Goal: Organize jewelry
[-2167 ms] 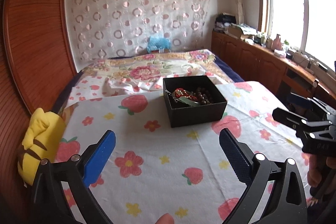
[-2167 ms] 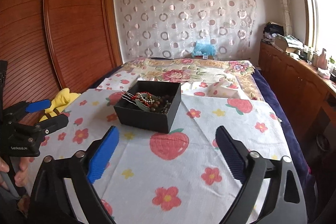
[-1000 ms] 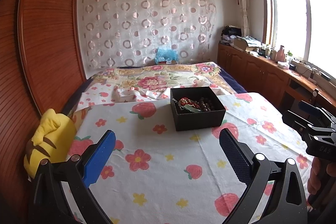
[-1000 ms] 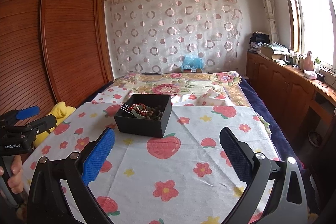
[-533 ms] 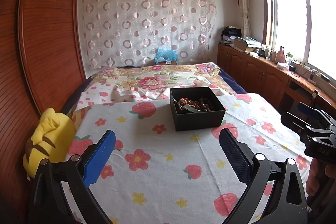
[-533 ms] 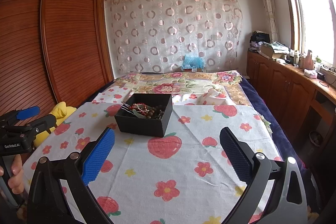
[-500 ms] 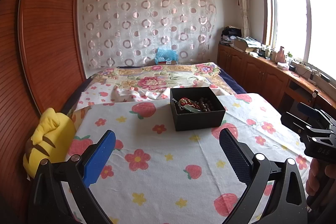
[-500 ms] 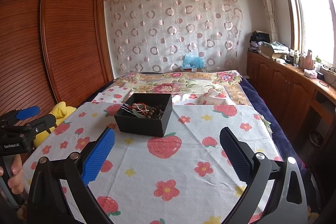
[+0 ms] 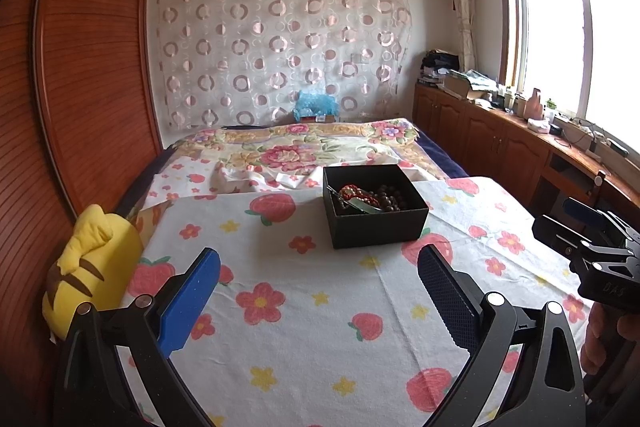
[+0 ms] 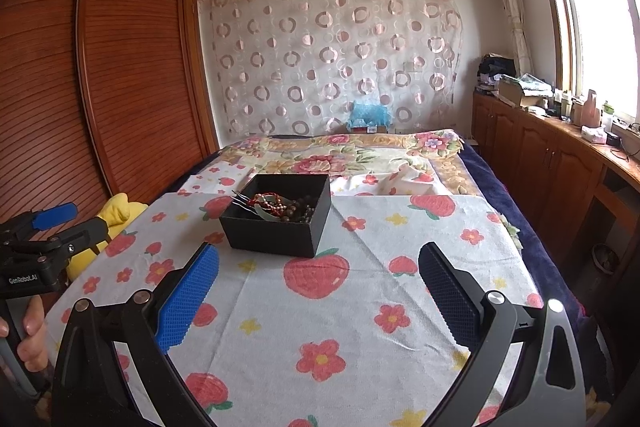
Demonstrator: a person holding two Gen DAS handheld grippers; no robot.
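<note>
A black open box [image 9: 378, 227] stands on a table covered with a strawberry-and-flower cloth [image 9: 320, 307]. In it lie jewelry pieces [image 9: 370, 197]: red beads, dark brown beads, a green piece and a metal hair fork. The box also shows in the right wrist view [image 10: 276, 237] with the jewelry [image 10: 280, 206]. My left gripper [image 9: 318, 271] is open and empty, well short of the box. My right gripper [image 10: 318, 269] is open and empty, just short of the box. Each gripper shows at the edge of the other's view.
A yellow plush toy [image 9: 90, 267] lies at the table's left edge by a wooden wardrobe [image 9: 88, 75]. A bed with floral covers [image 9: 296, 155] lies behind the table. Wooden cabinets [image 9: 500, 147] with clutter run under the window on the right.
Both grippers have pulled back and risen a little from the box since 2.2 s ago. In the last second almost nothing moved. Both stay open.
</note>
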